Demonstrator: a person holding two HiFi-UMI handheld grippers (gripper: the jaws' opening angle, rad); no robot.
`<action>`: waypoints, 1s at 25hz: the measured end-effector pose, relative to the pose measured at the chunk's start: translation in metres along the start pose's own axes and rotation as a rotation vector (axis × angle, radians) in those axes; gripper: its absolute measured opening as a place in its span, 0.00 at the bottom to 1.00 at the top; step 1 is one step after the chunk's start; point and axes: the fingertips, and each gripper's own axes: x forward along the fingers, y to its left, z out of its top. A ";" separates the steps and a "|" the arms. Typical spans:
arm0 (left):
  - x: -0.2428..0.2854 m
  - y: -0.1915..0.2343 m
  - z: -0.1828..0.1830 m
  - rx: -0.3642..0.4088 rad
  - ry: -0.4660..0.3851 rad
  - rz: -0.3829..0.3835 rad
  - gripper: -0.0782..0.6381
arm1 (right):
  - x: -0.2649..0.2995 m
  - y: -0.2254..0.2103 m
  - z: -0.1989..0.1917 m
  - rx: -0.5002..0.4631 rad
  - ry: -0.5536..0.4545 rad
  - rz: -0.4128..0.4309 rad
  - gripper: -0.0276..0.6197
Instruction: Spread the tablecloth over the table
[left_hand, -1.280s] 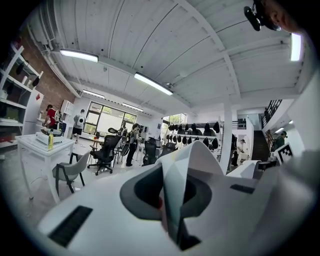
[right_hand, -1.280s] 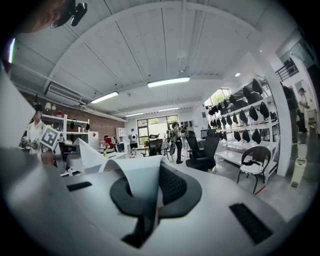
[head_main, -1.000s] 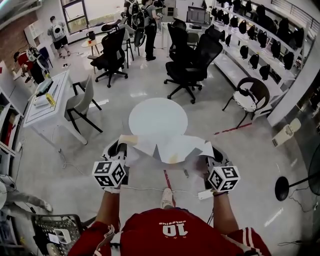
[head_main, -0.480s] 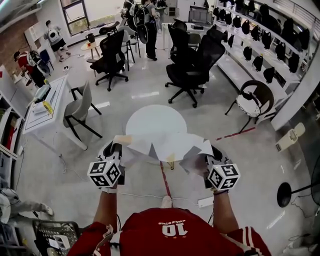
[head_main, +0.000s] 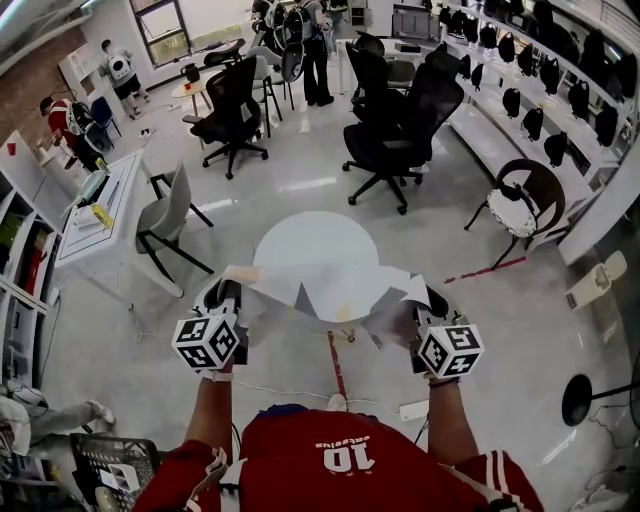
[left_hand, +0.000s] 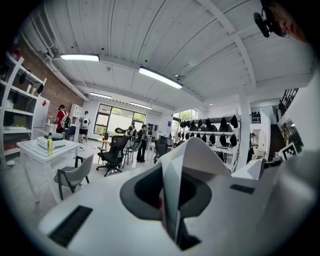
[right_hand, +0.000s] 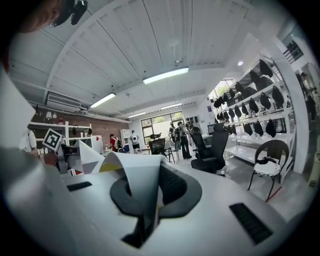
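Both clamped tight: left gripper (head_main: 228, 297) and right gripper (head_main: 428, 303) pinch the tablecloth (head_main: 335, 290) edge, by the round table (head_main: 315, 235).

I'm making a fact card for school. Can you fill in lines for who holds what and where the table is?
held thing: tablecloth, crumpled, mostly white
left gripper: shut on its left edge
right gripper: shut on its right edge
table: round, white, just beyond the tablecloth
tablecloth spread: not yet

The tablecloth (head_main: 340, 290) hides the round table's (head_main: 315, 240) near rim, and the far people (head_main: 120, 70) are too small to show detail.
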 end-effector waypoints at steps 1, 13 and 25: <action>0.000 0.002 -0.002 0.004 0.008 0.008 0.13 | 0.001 -0.002 -0.001 0.005 -0.001 0.001 0.07; 0.015 0.000 0.007 0.055 0.017 0.055 0.12 | 0.013 -0.032 0.009 0.026 -0.015 0.019 0.07; 0.052 0.041 0.023 0.041 -0.045 0.087 0.12 | 0.057 -0.038 0.027 -0.028 -0.019 -0.012 0.07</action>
